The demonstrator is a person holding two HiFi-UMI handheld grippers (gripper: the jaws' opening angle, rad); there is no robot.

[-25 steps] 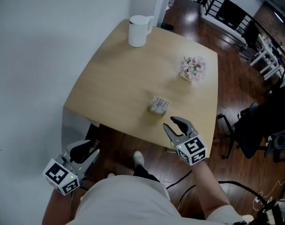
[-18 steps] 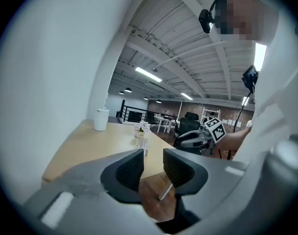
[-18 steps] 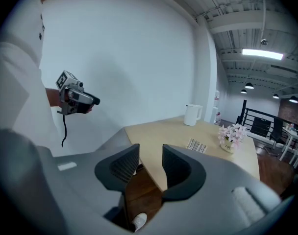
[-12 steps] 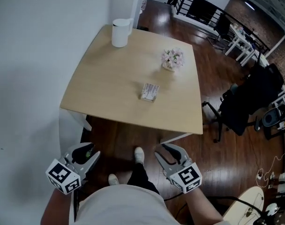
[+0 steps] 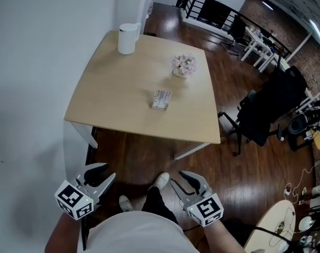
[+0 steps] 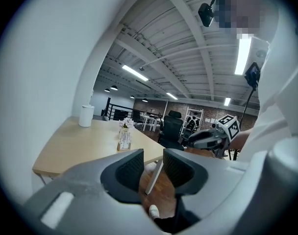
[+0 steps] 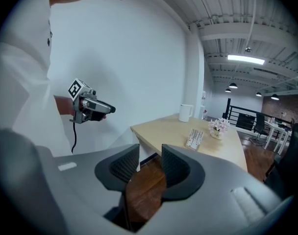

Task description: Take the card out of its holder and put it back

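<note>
The card holder (image 5: 160, 99), a small stand with pale cards in it, sits near the middle of the light wooden table (image 5: 112, 104). It also shows far off in the left gripper view as the card holder (image 6: 123, 138) and in the right gripper view as the card holder (image 7: 194, 138). Both grippers hang low by my body, well short of the table and above the floor. My left gripper (image 5: 101, 173) is open and empty, as is my right gripper (image 5: 182, 181). Floor shows in the gap of the left gripper (image 6: 154, 163) and of the right gripper (image 7: 150, 163).
A white jug (image 5: 127, 38) stands at the table's far left corner and a small pot of pink flowers (image 5: 183, 65) behind the holder. A white wall runs along the left. A black office chair (image 5: 265, 109) stands right of the table. My shoe (image 5: 161, 181) is on the wooden floor.
I have stepped back: the table now lies farther away. My right gripper has dropped from the table's front edge to beside my body. The left gripper stays low at the left.
</note>
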